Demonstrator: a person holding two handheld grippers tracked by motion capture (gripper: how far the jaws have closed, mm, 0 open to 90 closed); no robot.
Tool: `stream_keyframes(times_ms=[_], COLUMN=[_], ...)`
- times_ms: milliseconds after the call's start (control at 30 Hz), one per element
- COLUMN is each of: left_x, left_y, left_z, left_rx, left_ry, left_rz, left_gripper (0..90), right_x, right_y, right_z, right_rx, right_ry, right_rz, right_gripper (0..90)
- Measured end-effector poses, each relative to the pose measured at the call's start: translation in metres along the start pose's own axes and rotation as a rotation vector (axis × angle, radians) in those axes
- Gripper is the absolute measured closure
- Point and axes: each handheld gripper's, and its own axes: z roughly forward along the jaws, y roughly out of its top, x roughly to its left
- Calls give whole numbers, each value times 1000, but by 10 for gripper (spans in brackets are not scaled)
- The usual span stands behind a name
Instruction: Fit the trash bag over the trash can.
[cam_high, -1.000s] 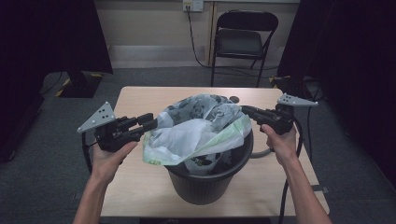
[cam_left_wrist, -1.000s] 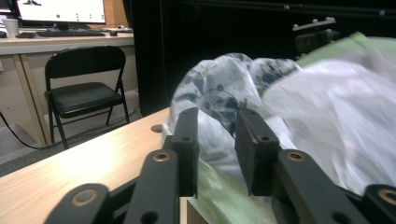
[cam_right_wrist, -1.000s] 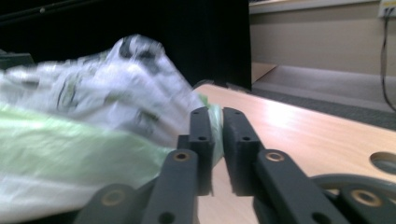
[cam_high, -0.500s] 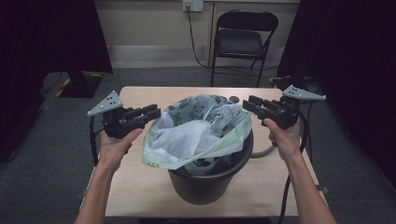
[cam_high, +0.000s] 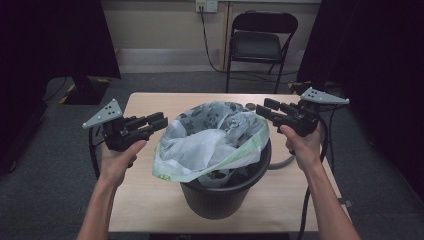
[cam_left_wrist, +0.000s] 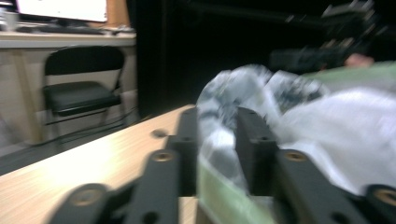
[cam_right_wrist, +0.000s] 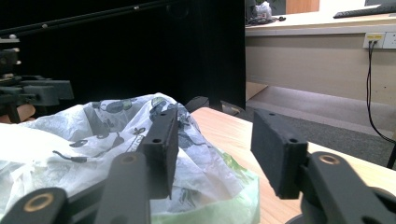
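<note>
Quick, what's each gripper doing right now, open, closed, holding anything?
Left gripper: open, fingers either side of the bag edge, not clamped.
Right gripper: open, holding nothing, beside the bag.

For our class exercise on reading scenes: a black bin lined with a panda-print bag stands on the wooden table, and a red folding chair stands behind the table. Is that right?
Not quite. The folding chair is black, not red, as the high view shows. The rest holds: the black bin lined with the panda-print bag stands on the wooden table, and the chair stands behind the table.
</note>
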Motion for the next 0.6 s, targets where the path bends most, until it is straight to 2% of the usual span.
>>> stream_keyframes(times_ms=[67, 133, 167, 200, 233, 333, 500, 600], left_x=[2, 1, 1, 0, 0, -4, -16, -23], left_y=[0, -3, -5, -5, -5, -2, -4, -6], left_z=[9, 16, 18, 18, 17, 13, 2, -6], left_rx=[29, 56, 55, 48, 48, 57, 63, 61], left_ry=[13, 25, 11, -12, -13, 0, 13, 0], left_rz=[-5, -1, -5, -17, -15, 3, 24, 26], left_gripper=[599, 602, 631, 699, 783, 900, 900, 900], right_x=[1, 2, 3, 5, 5, 7, 10, 12], right_y=[0, 1, 1, 1, 1, 3, 7, 9], right_z=[1, 2, 1, 1, 0, -4, -7, -7], right_rx=[-1, -3, -2, -2, -2, -2, -13, -12], right_ry=[4, 8, 9, 9, 10, 12, 22, 23], right_rz=[7, 4, 2, -4, -7, -6, -12, -18], right_gripper=[479, 457, 453, 448, 444, 442, 424, 406])
